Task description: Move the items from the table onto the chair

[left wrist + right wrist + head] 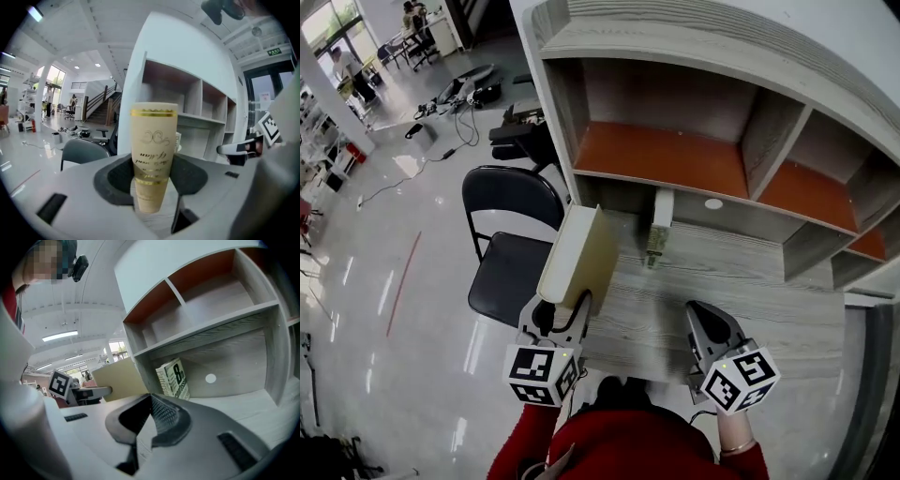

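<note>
At the table edge, left claw tipped down, clamped on cream book (right claw closed)

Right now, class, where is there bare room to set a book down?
The chair seat is bare, left of the desktop. That desktop is free between the standing book and the right gripper. Crowded: its left edge, where the left gripper holds the cream book.

A big bright room.
The pale floor shines, a red line runs across it, grey shelves with orange boards stand near, and windows let light in.
</note>
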`<act>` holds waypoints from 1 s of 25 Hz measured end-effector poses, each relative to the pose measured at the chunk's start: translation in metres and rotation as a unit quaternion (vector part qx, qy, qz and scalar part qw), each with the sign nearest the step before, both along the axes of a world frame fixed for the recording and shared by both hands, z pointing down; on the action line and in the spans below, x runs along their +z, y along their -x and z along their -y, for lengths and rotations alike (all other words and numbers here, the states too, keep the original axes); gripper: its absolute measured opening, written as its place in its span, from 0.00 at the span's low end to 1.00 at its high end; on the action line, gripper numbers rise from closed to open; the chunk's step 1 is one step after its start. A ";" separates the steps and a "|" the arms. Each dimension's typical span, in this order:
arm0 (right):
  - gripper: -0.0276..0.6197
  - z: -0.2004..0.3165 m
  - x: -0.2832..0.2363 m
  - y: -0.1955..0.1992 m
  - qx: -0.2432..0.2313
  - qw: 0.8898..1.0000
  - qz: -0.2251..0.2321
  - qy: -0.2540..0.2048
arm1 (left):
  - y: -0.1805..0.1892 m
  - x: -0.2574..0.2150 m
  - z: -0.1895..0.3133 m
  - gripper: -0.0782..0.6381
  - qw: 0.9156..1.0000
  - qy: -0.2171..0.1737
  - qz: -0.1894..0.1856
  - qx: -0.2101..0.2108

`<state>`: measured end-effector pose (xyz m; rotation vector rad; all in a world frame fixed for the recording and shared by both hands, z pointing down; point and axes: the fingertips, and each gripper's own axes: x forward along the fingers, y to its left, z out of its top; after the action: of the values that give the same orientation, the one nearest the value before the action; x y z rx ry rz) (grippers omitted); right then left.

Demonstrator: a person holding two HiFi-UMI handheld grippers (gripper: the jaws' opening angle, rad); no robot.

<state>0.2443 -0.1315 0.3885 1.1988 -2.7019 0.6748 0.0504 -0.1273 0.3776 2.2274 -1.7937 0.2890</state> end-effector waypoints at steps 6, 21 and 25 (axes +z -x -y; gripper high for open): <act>0.06 -0.009 0.001 0.044 -0.066 0.998 0.008 0.004 | 0.057 0.005 -0.056 0.42 0.997 0.015 0.016 -0.080; 0.06 -0.001 -0.012 0.138 -0.112 0.993 0.027 -0.009 | 0.219 0.028 -0.053 0.42 0.989 0.046 0.044 -0.134; 0.06 0.009 -0.012 0.179 -0.058 0.998 0.028 -0.013 | 0.267 0.054 -0.027 0.42 0.996 0.071 0.037 -0.042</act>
<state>0.0649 -0.1402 0.3763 1.0326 -2.8075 0.6691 -0.2168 -0.0999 0.4319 2.0645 -1.8366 0.4721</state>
